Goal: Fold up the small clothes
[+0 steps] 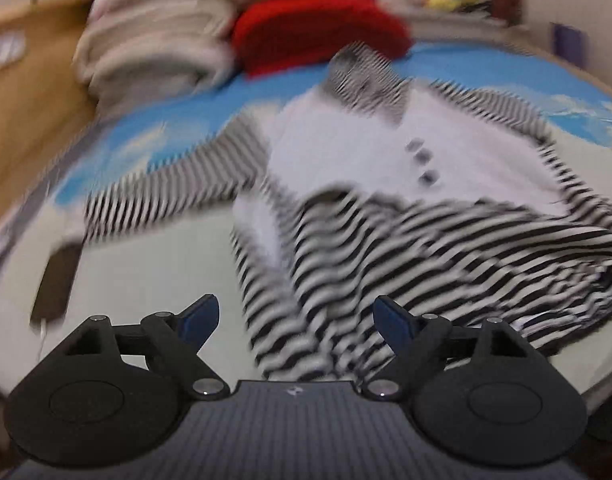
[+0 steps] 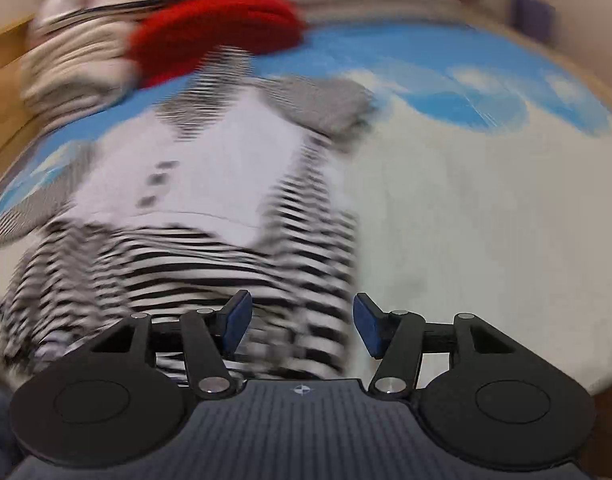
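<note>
My black-and-white striped baby outfit (image 1: pixel 386 208) lies rumpled, hem folded up, on the table (image 1: pixel 153 272); left claw (image 1: pixel 295 320) and right claw (image 2: pixel 301 326) gape, holding nothing.

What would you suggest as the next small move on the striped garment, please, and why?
Probably bring the left gripper over to the outstretched striped sleeve and fold it across the white chest panel. The garment has its lower part already folded up, both grippers' jaws stand open and hold nothing, and that sleeve lies spread on the bed cover.
</note>
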